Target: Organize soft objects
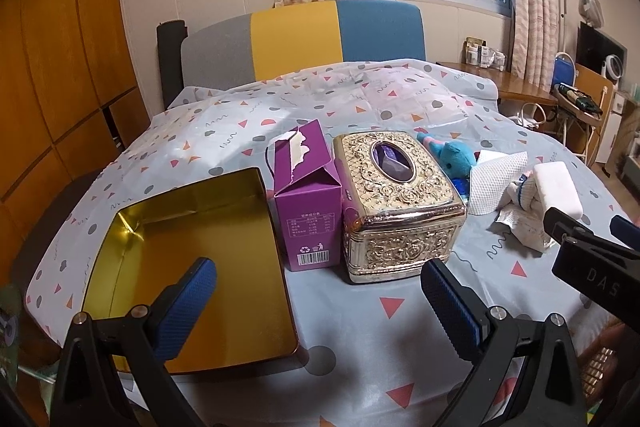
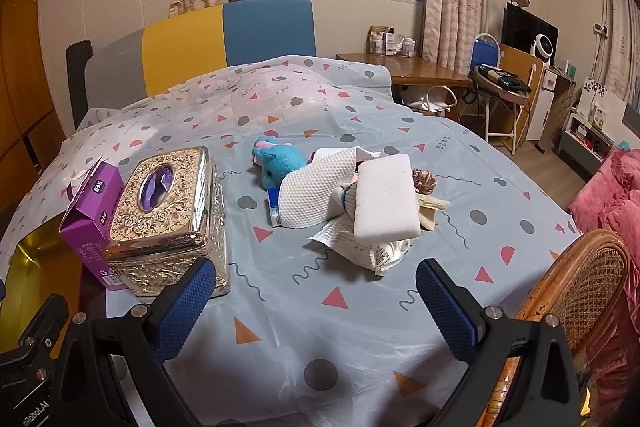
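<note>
Both grippers hover with fingers spread, holding nothing: left gripper (image 1: pixel 316 301) above the empty gold tin (image 1: pixel 192 267), right gripper (image 2: pixel 316 301) facing the soft-object pile. White sponge (image 2: pixel 386 197) lies tilted atop mesh cloth (image 2: pixel 316 195) beside blue plush toy (image 2: pixel 276 163). Risk: a one-sided grasp could tip the sponge, dragging neighbouring items.

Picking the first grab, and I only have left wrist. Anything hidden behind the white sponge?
Observer: Yes. A brown frilly item, maybe a scrunchie, lies just behind the white sponge, partly covered by it.
Operator: Is the right tool free?
Observer: The right tool is open, with nothing between its pads, and it is short of the pile.
</note>
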`<state>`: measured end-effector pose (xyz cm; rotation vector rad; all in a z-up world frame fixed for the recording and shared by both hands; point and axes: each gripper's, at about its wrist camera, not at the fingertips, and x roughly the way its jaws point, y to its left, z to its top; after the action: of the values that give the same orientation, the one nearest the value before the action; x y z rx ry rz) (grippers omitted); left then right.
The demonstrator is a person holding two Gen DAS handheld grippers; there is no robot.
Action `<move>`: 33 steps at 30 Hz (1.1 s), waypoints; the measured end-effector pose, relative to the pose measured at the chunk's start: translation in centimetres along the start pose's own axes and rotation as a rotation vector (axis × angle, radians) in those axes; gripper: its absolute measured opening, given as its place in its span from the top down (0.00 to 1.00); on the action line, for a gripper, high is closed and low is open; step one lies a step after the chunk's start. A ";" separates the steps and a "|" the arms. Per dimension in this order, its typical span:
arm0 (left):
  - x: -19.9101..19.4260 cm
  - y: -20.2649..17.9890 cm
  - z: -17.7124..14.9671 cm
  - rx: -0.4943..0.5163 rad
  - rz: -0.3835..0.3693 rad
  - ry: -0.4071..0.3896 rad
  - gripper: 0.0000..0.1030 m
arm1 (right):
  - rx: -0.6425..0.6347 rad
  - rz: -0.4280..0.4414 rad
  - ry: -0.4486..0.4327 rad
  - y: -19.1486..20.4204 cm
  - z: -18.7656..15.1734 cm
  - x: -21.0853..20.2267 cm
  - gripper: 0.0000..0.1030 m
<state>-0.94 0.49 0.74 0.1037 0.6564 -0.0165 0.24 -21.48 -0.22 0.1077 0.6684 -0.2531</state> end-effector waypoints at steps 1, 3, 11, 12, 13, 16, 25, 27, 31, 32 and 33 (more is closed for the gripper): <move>0.0 -0.1 0.0 -0.001 -0.001 -0.001 0.00 | 0.000 0.000 -0.001 0.0 0.0 0.0 0.00; 0.0 -0.1 0.0 0.001 -0.002 -0.002 0.00 | 0.000 0.003 -0.002 -0.1 0.0 0.0 0.00; -0.3 -0.5 0.1 0.021 -0.009 -0.014 0.00 | 0.014 -0.003 -0.007 -1.0 0.1 0.1 0.00; -0.4 -0.6 0.2 0.023 -0.009 -0.015 0.00 | 0.016 -0.004 -0.008 -1.2 0.1 0.1 0.00; -0.4 -0.6 0.2 0.026 -0.010 -0.016 0.00 | 0.019 -0.005 -0.009 -1.4 0.1 0.1 0.00; -0.4 -0.9 0.3 0.038 -0.016 -0.018 0.00 | 0.030 -0.011 -0.014 -2.0 0.3 0.1 0.00; -0.1 -2.3 0.5 0.079 -0.039 -0.012 0.00 | 0.073 -0.038 -0.021 -4.5 0.9 0.5 0.00; 0.0 -2.6 0.5 0.089 -0.044 -0.010 0.00 | 0.084 -0.044 -0.020 -5.1 1.0 0.7 0.00; 0.1 -3.7 0.7 0.123 -0.100 -0.007 0.00 | 0.107 -0.053 -0.016 -6.4 1.1 1.0 0.00; 0.0 -4.0 0.8 0.134 -0.121 -0.013 0.00 | 0.112 -0.055 -0.016 -6.7 1.2 1.0 0.00; 0.1 -4.3 1.0 0.146 -0.155 -0.015 0.00 | 0.117 -0.056 -0.017 -7.1 1.2 1.1 0.00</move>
<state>-0.46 -3.94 1.12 0.1927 0.6466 -0.2144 -0.11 -28.72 -0.08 0.1992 0.6406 -0.3464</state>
